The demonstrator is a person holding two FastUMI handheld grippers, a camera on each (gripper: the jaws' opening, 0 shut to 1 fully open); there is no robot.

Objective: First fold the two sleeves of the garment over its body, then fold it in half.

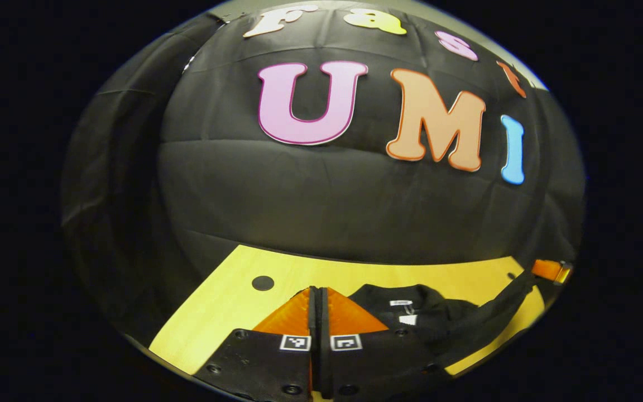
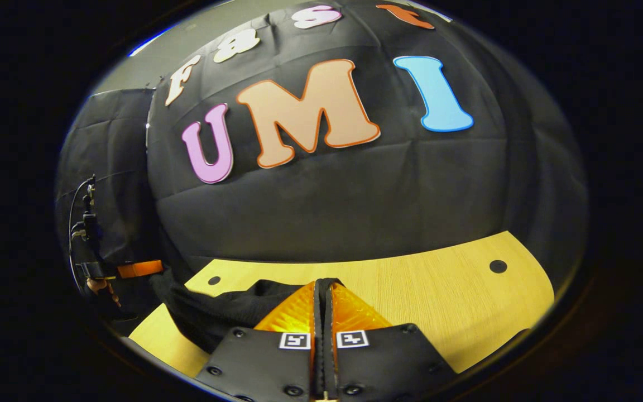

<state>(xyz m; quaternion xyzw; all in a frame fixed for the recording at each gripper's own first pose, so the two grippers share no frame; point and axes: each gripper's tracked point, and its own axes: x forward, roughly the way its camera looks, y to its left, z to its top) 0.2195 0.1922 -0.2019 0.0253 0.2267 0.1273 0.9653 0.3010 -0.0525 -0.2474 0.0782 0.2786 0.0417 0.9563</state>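
The black garment (image 1: 438, 315) is seen right of the left gripper (image 1: 318, 296) and left of the right gripper (image 2: 324, 287); both finger pairs are pressed together, nothing visibly pinched.

Nothing readable — the white tags (image 1: 403, 311) in the garment's (image 1: 444, 324) collar are too small to make out.

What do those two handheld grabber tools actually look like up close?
Each gripper, left gripper and right gripper, has two wedge-shaped fingers meeting at a thin seam. Behind them sit dark, screw-studded plates, each bearing a small square black-and-white marker near the seam.
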